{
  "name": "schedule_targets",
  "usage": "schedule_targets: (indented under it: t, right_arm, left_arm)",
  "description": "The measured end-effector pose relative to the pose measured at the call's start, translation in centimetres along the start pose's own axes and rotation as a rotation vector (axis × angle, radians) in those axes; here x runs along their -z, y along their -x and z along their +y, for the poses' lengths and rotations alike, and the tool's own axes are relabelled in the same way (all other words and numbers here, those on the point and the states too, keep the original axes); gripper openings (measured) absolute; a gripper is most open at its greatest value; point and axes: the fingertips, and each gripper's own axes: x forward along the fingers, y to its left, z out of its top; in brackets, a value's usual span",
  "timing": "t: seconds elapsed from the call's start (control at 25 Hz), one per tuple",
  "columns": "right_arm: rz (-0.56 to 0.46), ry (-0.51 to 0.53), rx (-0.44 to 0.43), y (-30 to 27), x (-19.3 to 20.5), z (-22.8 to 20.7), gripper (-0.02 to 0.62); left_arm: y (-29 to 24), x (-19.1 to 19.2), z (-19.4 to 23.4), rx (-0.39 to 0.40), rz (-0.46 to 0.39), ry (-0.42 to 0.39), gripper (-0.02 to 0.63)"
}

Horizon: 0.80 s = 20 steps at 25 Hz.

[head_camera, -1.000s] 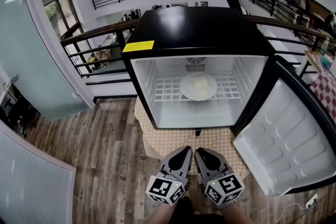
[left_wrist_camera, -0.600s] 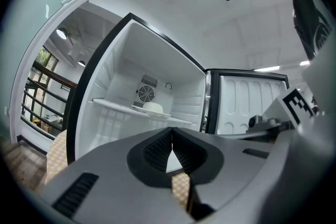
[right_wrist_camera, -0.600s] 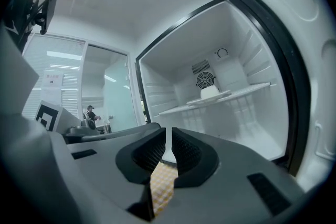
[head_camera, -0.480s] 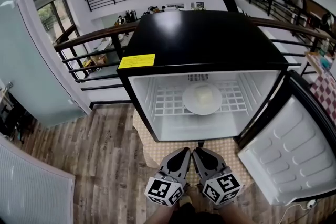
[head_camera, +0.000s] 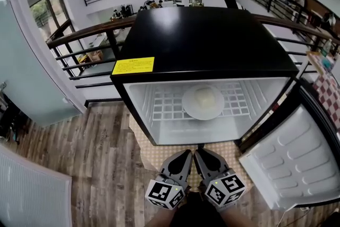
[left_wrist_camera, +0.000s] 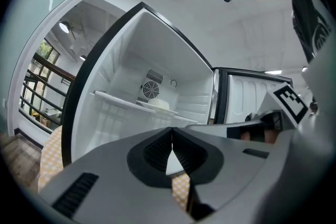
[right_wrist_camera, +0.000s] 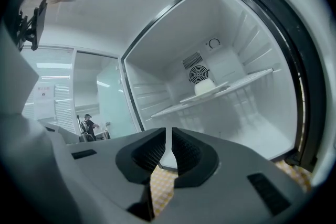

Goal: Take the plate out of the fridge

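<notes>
Nearing the fridge (head_camera: 207, 34), left gripper (head_camera: 187, 153) and right gripper (head_camera: 201, 152) are hanging shut, empty; a skewed grab is risking tipping the plate (head_camera: 192, 108) off the shelf's (head_camera: 164, 106) front edge.

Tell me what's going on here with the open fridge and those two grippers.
A person stands facing a small black fridge whose door is swung open to the right. Inside, a white plate with a pale block on it sits on the wire shelf. The left gripper and right gripper are shut and empty, held side by side low in front of the fridge. The plate is not yet touched.
</notes>
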Motion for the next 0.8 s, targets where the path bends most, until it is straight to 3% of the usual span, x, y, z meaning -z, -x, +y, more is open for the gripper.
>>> schedule_targets:
  t: [0.2, 0.48, 0.8]
  right_arm:
    - [-0.006, -0.126, -0.024, -1.4, -1.0, -1.3, 0.055]
    - [-0.026, -0.290, -0.025, -3.3, -3.1, -3.2, 0.057]
    - [-0.043, -0.660, 0.001, -5.3, -5.5, -6.5, 0.104]
  left_arm:
    - [-1.9, -0.4, 0.9, 0.001, -0.003, 0.010, 0.009]
    - [-3.7, -0.7, 1.8, 0.013, 0.010, -0.035, 0.009]
    - [-5.1, -0.9, 2.0, 0.044, 0.009, -0.048, 0.009]
